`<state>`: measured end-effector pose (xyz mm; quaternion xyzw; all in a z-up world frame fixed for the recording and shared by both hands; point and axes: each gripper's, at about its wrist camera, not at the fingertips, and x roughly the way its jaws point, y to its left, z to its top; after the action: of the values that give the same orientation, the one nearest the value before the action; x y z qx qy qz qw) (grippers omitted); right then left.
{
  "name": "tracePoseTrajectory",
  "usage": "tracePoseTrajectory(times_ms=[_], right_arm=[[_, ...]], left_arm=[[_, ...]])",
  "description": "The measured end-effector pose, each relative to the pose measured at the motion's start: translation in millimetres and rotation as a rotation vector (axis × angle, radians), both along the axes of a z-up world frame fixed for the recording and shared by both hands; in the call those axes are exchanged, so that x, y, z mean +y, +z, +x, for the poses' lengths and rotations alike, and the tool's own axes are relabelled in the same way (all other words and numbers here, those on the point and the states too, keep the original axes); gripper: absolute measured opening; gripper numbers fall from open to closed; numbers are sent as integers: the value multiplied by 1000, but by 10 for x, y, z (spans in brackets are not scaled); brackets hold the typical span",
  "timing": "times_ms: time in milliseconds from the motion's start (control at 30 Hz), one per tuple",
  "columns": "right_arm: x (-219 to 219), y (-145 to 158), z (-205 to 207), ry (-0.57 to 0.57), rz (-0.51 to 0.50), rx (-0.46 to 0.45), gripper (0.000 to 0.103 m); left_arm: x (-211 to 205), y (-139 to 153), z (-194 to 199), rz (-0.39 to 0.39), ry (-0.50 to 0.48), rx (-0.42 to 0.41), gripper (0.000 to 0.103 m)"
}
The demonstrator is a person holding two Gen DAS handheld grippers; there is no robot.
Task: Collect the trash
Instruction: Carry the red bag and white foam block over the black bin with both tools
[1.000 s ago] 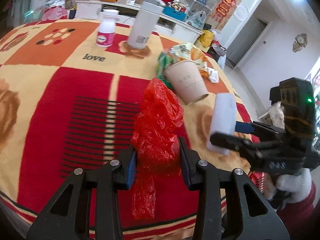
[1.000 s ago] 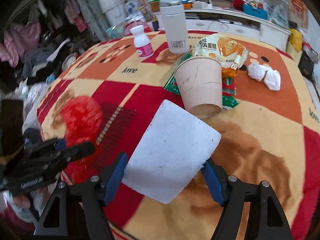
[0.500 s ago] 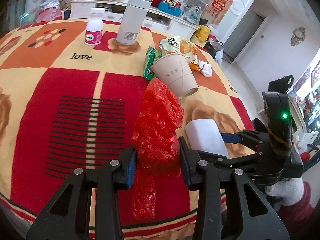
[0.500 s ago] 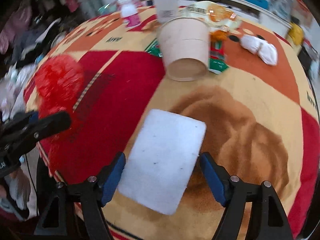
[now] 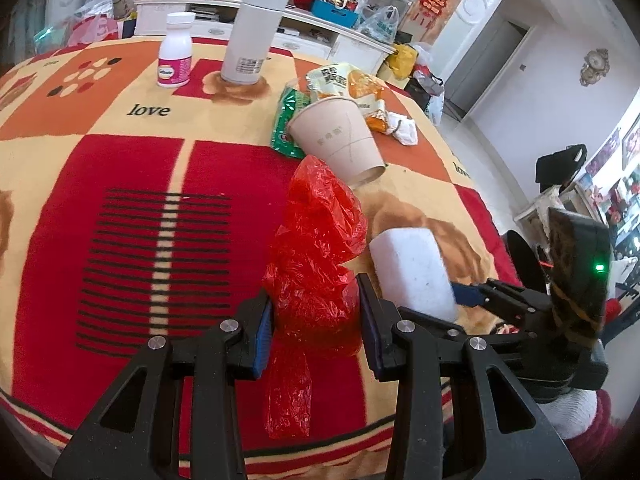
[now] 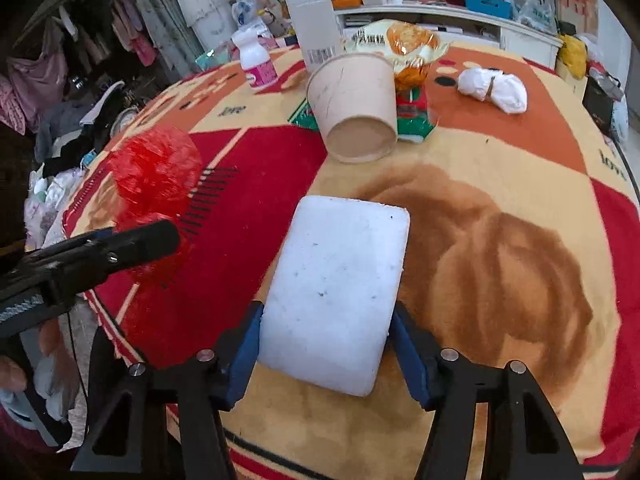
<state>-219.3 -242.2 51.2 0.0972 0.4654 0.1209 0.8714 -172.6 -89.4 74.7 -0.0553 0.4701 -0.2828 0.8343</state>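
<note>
My left gripper (image 5: 316,320) is shut on a crumpled red plastic bag (image 5: 320,248), held above the near part of the table; the bag also shows in the right wrist view (image 6: 154,168). My right gripper (image 6: 326,340) is shut on a white foam block (image 6: 340,292), which sits close to the right of the red bag in the left wrist view (image 5: 412,272). A paper cup (image 6: 354,108) lies on its side beyond them, on snack wrappers (image 6: 404,52). A crumpled white tissue (image 6: 492,88) lies at the far right.
A table with a red, orange and yellow blanket (image 5: 120,208) carries a white thermos (image 5: 252,36) and a small pink-labelled bottle (image 5: 176,56) at the back. Shelves and clutter stand behind; clothes lie on the floor at the left (image 6: 72,128).
My right gripper with the foam block has come down and in toward the red bag. The left gripper has kept its hold on the bag and shifted only slightly.
</note>
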Motion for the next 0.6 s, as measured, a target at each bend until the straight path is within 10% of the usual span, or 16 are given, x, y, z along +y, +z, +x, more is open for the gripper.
tracePoseTrajectory(times_ms=[600], right_arm=[[-974,233,-320,-153,24,-66,60]], left_arm=[[-940,82,-131,45,-128,-28,35]])
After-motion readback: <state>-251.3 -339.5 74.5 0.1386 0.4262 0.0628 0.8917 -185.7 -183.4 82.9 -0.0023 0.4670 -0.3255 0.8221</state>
